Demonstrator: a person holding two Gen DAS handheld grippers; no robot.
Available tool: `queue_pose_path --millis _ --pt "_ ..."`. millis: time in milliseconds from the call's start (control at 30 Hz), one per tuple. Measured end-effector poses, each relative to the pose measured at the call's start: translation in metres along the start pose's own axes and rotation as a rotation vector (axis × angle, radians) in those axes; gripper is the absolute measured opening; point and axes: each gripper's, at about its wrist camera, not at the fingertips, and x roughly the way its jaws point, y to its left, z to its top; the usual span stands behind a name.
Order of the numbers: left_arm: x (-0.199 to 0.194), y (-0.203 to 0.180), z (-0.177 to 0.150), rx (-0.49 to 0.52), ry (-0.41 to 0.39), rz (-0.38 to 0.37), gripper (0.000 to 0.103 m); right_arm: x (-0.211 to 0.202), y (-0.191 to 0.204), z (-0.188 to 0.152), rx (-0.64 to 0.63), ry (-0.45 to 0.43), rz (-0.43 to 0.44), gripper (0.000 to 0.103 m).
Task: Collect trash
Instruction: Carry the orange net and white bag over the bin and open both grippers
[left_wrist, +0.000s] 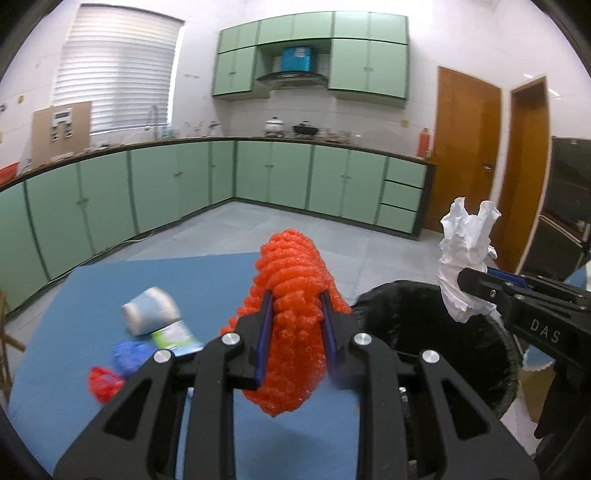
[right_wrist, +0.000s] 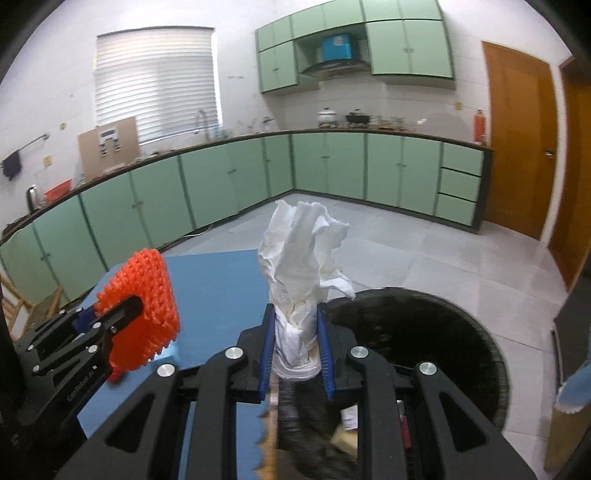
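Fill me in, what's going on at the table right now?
Both grippers are loaded. The left gripper is shut on an orange foam net, and the right gripper on a crumpled white tissue, next to the black bin. More trash, including a crushed can, remains on the blue table.

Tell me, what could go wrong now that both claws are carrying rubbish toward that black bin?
The white tissue in the right gripper sits near the bin's near rim, so releasing early could drop it onto the blue table. The orange foam net in the left gripper is still over the table, not the bin. The two grippers are close together and might bump.
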Motion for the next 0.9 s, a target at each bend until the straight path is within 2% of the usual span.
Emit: queue_pose_path --millis 267,467,900 --pt "0.031 -0.059 0.006 0.037 -0.006 -0.103 0.023 -0.013 -0.058 -0.002 0.040 -0.011 -0.100 0.023" --pt "0.056 -0.099 0.001 0.070 0.005 -0.172 0.023 -0.016 -0.094 -0.013 0.071 -0.005 -0.144 0.023" --pt "0.112 -0.142 -0.016 0.114 0.067 -0.223 0.023 0.013 -0.146 -0.036 0.114 0.060 -0.175 0.023"
